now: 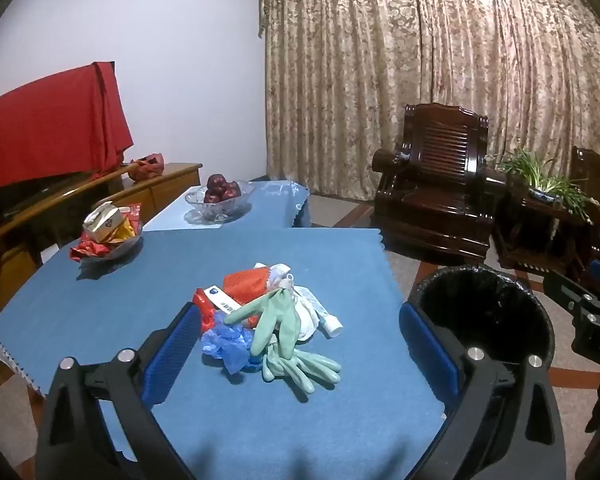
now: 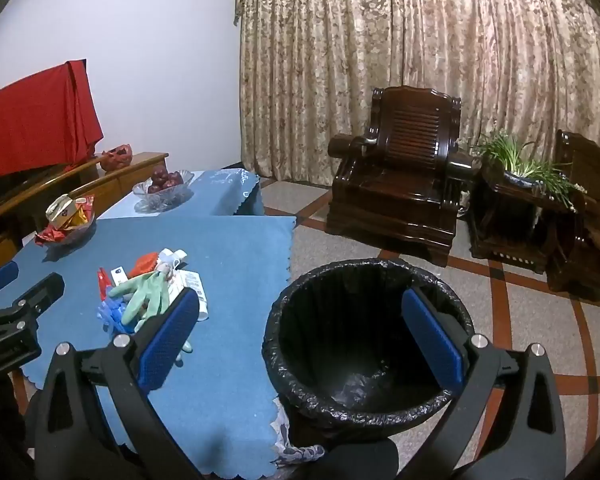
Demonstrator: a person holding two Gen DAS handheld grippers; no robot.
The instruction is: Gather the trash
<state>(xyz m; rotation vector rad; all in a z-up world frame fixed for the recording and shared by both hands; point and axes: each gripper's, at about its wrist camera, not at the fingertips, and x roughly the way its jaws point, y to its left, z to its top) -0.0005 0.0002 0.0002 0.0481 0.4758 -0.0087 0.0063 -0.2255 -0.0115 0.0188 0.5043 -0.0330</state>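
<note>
both grippers stand spread wide with nothing between their pads: the left gripper (image 1: 300, 344) hovers over the trash pile (image 1: 272, 320) on the blue tablecloth (image 1: 100, 308), the right gripper (image 2: 300, 332) over the black-lined bin (image 2: 364, 340) on the floor at the pile's 3 o'clock. nothing seems collected yet, so this looks like the opening reach. next, i judge, the left should drop onto the green glove (image 1: 276, 328) topping the heap, pinch it, and carry it toward 3 o'clock into the bin.
</note>
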